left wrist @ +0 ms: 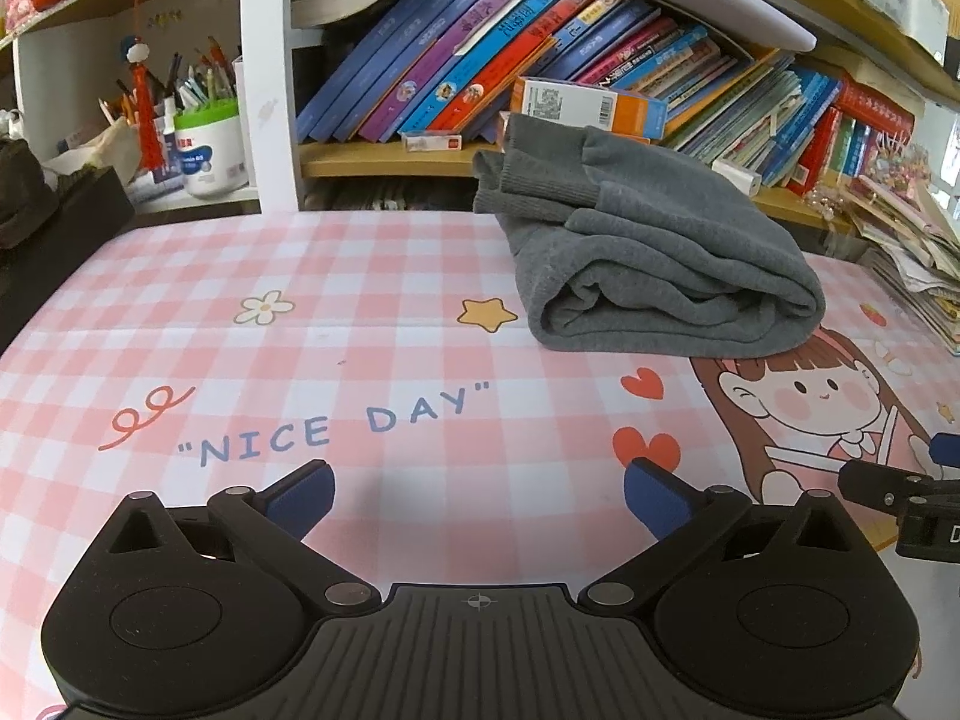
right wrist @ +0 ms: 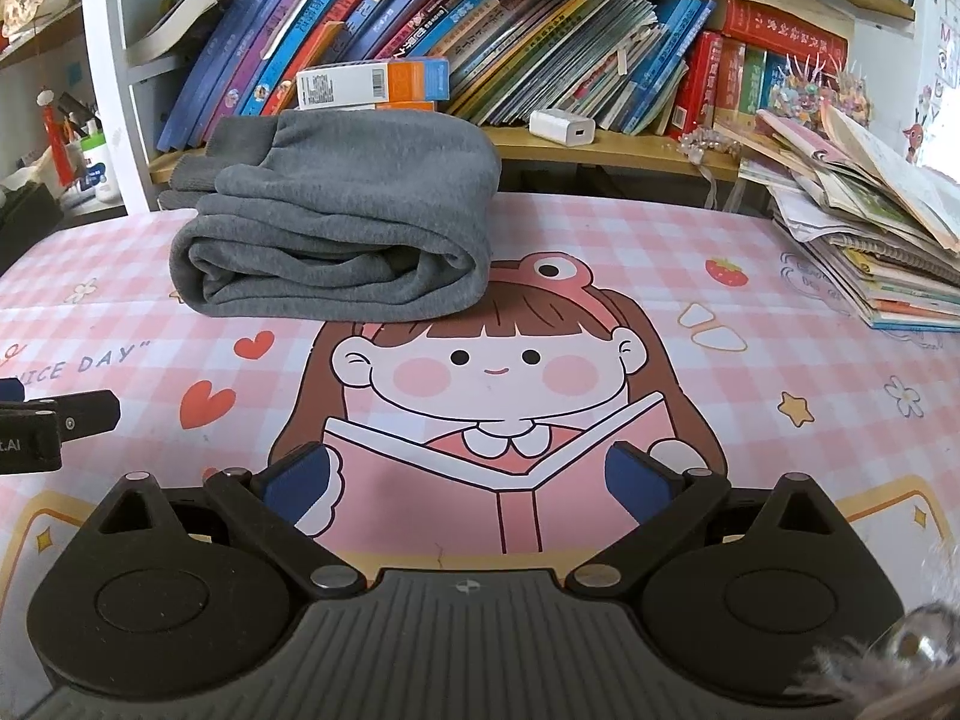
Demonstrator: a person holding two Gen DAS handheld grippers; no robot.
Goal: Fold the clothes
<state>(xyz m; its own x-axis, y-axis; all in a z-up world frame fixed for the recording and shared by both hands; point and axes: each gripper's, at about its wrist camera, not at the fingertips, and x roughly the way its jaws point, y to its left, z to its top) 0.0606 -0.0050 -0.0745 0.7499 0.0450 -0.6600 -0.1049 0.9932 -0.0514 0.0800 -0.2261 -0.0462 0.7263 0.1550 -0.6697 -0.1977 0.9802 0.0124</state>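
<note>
A grey garment (left wrist: 654, 252) sits folded in a thick bundle at the far side of the pink checked table mat (left wrist: 360, 324), by the bookshelf (right wrist: 540, 138), suggesting the folding is finished. The left gripper (left wrist: 477, 501) and right gripper (right wrist: 468, 483) hover low, well apart from it, jaws spread and empty. The bundle's cuffed far end is partly hidden.

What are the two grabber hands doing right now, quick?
Left gripper: open, holding nothing, above the tablecloth.
Right gripper: open, holding nothing; the folded grey garment lies ahead, untouched.
</note>
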